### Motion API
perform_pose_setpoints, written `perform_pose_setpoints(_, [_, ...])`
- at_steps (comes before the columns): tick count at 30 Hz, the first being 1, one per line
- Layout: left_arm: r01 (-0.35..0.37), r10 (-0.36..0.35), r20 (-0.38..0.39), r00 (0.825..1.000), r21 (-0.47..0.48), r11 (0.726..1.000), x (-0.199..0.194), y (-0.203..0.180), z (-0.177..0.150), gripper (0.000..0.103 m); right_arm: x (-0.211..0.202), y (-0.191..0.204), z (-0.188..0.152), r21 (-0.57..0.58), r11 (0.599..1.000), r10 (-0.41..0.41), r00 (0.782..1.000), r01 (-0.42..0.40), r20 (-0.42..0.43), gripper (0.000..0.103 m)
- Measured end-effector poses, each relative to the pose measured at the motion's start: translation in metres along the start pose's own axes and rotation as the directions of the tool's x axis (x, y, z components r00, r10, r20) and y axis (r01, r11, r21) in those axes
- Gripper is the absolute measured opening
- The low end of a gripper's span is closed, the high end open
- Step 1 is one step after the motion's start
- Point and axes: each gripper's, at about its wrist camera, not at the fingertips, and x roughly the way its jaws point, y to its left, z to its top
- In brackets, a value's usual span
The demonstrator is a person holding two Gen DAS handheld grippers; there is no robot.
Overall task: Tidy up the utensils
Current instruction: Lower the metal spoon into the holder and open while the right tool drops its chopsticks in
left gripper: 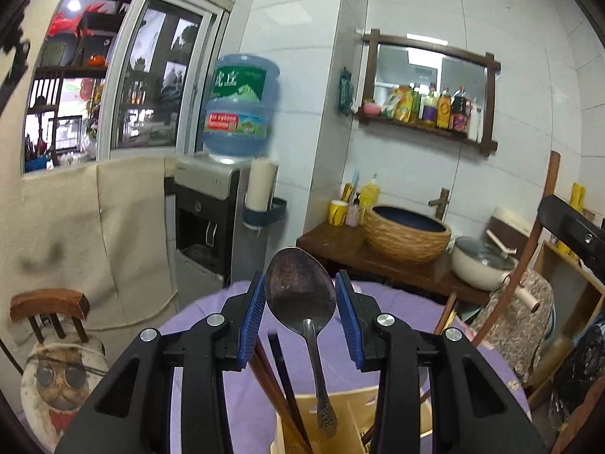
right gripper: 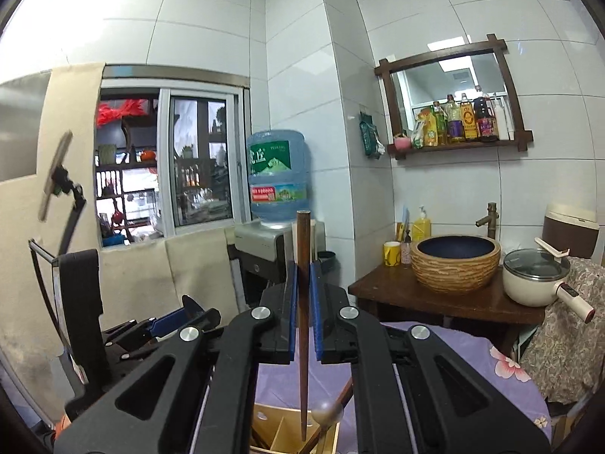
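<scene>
A metal spoon (left gripper: 302, 295) stands bowl-up in a light wooden utensil holder (left gripper: 355, 422), between the pads of my left gripper (left gripper: 299, 283), which is open and not touching it. Brown chopsticks (left gripper: 281, 386) stand in the holder's left part. My right gripper (right gripper: 303, 268) is shut on a dark brown chopstick (right gripper: 303, 302), held upright with its tip down inside the holder (right gripper: 278, 425). A spoon handle end (right gripper: 327, 412) shows in the holder. The left gripper appears at the left of the right wrist view (right gripper: 170, 321).
The holder stands on a round table with a purple cloth (right gripper: 453, 355). Behind are a water dispenser (left gripper: 219, 204), a woven basin (right gripper: 455, 261) on a dark wooden counter, a white pot (right gripper: 535, 276), a chair back (left gripper: 529, 249) and a shelf of bottles (right gripper: 457, 121).
</scene>
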Motion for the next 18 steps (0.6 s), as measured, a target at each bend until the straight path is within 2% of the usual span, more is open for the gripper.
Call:
perform_pose_setpoints(3, [0.005, -0.005, -0.042, 0.999, 0.004, 1.000, 0.008, 0.000, -0.021, 0.037, 0.018, -0.004, -0.029, 0.021, 1.000, -0.007, 0.998, 0.008, -0.056, 0.007])
perform_pose_setpoints(8, [0.013, -0.010, -0.076, 0.997, 0.032, 0.999, 0.013, -0.002, -0.044, 0.037, 0.031, -0.012, -0.058, 0.045, 0.999, 0.000, 0.991, 0.006, -0.132, 0.007])
perform_pose_setpoints(14, [0.022, -0.013, -0.111, 0.994, 0.078, 0.997, 0.021, -0.007, -0.061, 0.037, 0.040, -0.025, -0.078, 0.090, 0.996, 0.006, 0.983, 0.011, -0.185, 0.007])
perform_pose_setpoints(18, [0.026, -0.013, -0.117, 0.993, 0.107, 0.994, 0.021, -0.011, -0.069, 0.037, 0.041, -0.033, -0.083, 0.104, 0.994, -0.006, 0.983, 0.025, -0.185, 0.007])
